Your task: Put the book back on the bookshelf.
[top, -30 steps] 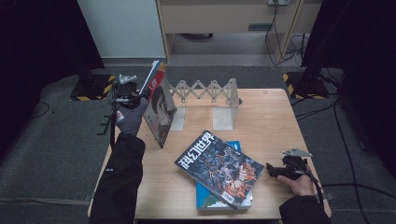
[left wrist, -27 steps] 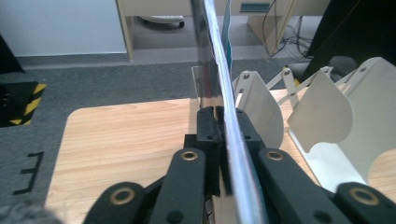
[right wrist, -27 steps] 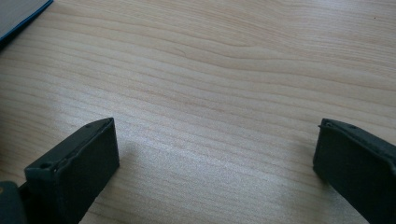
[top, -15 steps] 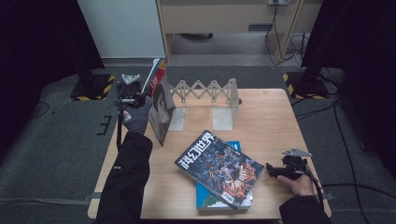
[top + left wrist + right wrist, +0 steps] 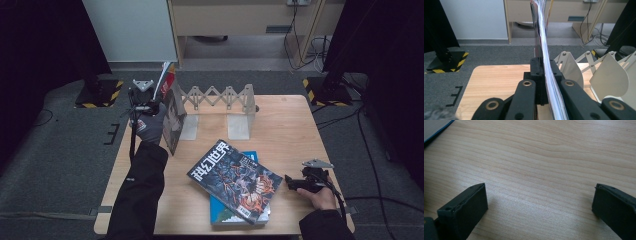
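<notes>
The left gripper (image 5: 150,106) is clamped on the edge of a magazine (image 5: 172,120), holding it upright just left of the white expanding book rack (image 5: 220,97); in the left gripper view the pages (image 5: 546,62) run up from between its jaws. To do this well, keep the magazine vertical, slide it sideways toward the rack's nearest divider (image 5: 570,67), and release only once it rests there. The right gripper (image 5: 292,183) rests wide open and empty on the table (image 5: 549,152), with the stacked magazines (image 5: 235,182) just to its left.
</notes>
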`<state>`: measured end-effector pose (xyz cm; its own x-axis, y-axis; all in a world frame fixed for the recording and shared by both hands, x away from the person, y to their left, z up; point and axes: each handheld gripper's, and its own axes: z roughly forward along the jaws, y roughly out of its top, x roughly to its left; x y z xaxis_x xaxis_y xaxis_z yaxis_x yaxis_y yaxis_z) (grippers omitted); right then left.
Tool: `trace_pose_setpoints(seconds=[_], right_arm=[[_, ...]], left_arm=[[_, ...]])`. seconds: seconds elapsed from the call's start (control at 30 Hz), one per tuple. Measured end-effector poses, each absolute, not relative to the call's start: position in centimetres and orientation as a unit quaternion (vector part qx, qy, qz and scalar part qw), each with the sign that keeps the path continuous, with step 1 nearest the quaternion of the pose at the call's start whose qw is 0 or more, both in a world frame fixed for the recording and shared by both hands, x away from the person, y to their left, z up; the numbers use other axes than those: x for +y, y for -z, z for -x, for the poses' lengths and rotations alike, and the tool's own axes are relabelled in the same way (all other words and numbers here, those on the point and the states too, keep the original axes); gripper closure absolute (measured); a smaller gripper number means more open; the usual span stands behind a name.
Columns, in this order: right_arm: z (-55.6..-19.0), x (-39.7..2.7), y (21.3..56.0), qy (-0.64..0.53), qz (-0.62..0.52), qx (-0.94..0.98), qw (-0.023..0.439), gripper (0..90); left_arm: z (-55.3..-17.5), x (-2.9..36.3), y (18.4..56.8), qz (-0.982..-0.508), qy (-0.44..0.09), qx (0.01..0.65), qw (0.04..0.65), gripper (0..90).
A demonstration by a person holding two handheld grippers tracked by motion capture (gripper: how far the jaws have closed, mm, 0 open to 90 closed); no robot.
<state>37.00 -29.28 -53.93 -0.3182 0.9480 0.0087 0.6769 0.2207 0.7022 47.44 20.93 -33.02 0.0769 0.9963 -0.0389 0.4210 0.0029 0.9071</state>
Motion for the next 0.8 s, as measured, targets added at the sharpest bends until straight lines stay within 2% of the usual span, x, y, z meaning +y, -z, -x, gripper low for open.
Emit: trace_pose_setpoints(seconds=[0.37, 0.53, 0.8], right_arm=[[-37.0, -29.3, 53.9, -0.310, -0.539, 0.752, 0.219, 0.5], [-37.0, -29.3, 53.9, -0.311, -0.540, 0.751, 0.220, 0.4], [-37.0, -29.2, 53.9, -0.311, -0.540, 0.751, 0.219, 0.4]], left_arm=[[-47.3, 20.7, 33.3, -0.612, -0.359, 0.576, 0.405, 85.2], [-47.3, 21.1, 33.4, -0.617, -0.347, 0.576, 0.409, 78.0], [-46.8, 22.4, 34.5, -0.620, -0.332, 0.568, 0.427, 72.8]])
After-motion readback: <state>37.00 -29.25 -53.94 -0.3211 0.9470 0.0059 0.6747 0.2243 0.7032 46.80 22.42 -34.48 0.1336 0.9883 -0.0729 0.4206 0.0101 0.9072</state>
